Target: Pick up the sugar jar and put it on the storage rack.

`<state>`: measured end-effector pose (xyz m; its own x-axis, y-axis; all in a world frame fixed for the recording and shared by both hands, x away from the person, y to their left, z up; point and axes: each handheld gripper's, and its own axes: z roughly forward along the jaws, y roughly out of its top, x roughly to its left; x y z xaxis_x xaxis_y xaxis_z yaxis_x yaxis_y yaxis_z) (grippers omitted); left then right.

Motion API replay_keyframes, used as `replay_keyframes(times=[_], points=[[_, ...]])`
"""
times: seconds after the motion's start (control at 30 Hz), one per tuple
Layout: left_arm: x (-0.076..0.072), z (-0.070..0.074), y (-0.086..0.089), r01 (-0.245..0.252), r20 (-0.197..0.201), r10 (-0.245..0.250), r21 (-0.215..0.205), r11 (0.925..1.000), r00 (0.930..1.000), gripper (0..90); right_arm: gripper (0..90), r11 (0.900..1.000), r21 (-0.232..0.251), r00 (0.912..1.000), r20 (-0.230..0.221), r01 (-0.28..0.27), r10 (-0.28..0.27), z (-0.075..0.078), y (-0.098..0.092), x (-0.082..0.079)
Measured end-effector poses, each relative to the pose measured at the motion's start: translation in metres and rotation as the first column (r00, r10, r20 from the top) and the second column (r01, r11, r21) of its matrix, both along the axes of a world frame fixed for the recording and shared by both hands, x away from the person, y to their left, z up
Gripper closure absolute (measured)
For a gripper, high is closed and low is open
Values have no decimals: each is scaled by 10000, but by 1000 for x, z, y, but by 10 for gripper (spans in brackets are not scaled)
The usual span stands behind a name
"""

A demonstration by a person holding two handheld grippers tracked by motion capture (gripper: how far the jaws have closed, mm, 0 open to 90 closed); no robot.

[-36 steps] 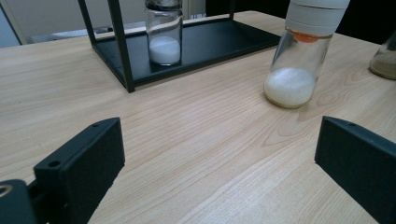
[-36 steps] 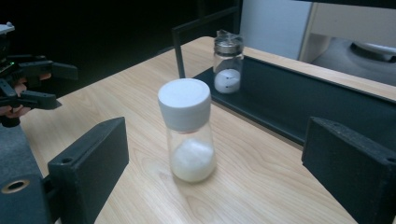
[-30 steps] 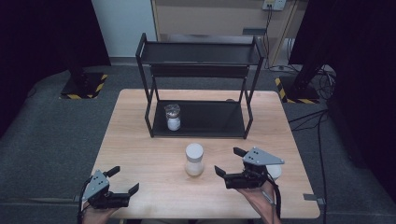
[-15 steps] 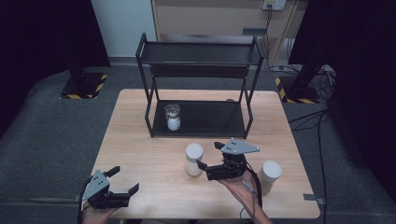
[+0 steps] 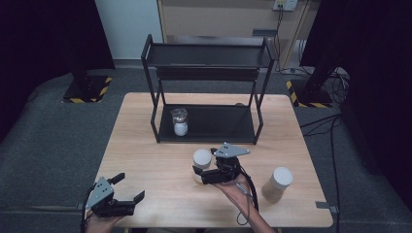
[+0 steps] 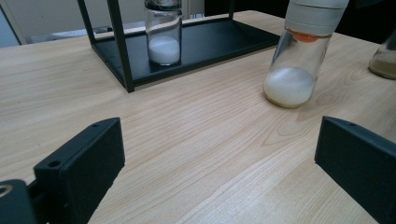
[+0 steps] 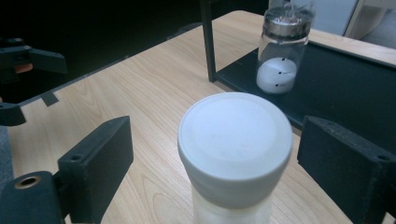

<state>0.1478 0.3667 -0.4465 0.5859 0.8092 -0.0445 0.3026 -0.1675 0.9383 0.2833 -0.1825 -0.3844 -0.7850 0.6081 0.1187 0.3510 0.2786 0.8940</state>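
A glass jar with a white lid (image 5: 201, 157) and white powder stands on the table in front of the rack. It sits between the jaws of my right gripper (image 5: 204, 162). In the right gripper view the lid (image 7: 235, 136) has a gap to each jaw, so that gripper (image 7: 217, 135) is open; its jaws have just been closing. Near the table's front left corner my left gripper (image 5: 130, 187) is held open with nothing in it. In the left gripper view, bare wood lies between its jaws (image 6: 219, 140) and the white-lidded jar (image 6: 294, 70) stands farther off.
A black two-shelf rack (image 5: 206, 56) stands at the back of the table, with a small glass jar of white powder (image 5: 180, 121) on its lower shelf. A white-lidded jar of tan contents (image 5: 277, 184) stands at the front right. The table (image 5: 145, 145) has bare wood at left.
My right gripper has moved left and slightly down, up to the white-lidded jar, which now stands between its jaws. That uncovered the tan jar at the right. The left gripper has stayed put.
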Motion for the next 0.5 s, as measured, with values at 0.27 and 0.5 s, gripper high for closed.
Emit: replay_keyframes(times=[0.27,0.5], points=[[0,0,0,-6,-28,6,23,10000,10000,6,214,9994,-248,9997,1,226,-226,-15,10,6],[0,0,0,-4,-28,4,25,10000,10000,6,334,9980,-512,9987,344,384,-367,-21,16,2]])
